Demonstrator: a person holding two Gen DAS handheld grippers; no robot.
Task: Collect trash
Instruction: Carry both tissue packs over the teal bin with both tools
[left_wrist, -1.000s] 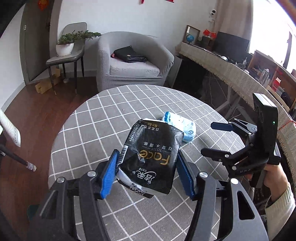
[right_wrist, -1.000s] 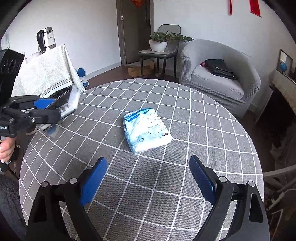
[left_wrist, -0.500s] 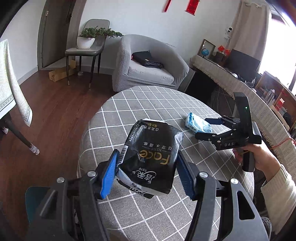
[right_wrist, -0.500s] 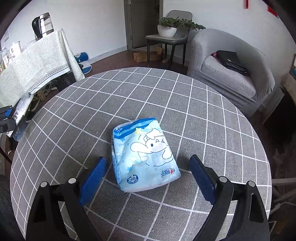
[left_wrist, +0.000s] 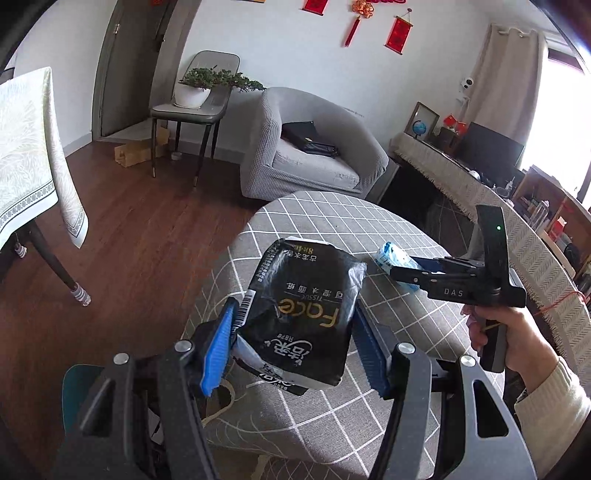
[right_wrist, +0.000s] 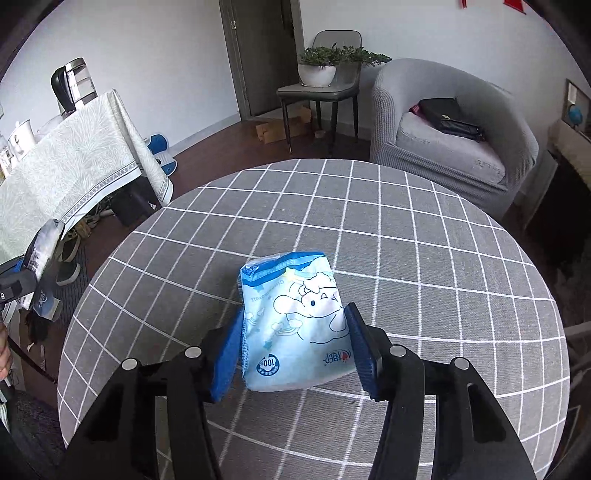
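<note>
Black tissue pack (left_wrist: 306, 314) clamped in your left tool (left_wrist: 293, 341); right tool (right_wrist: 297, 349) closing, pads touching blue wet-wipe pack (right_wrist: 295, 317) on checked worktop (right_wrist: 424, 258).

A home living room: grey armchair (right_wrist: 454, 147), potted plant (right_wrist: 321, 66), round clothed table (right_wrist: 406, 229).

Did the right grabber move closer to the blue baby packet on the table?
Yes. The right gripper came forward over the checked table until the blue packet sat between its fingers, now closing on it.
</note>
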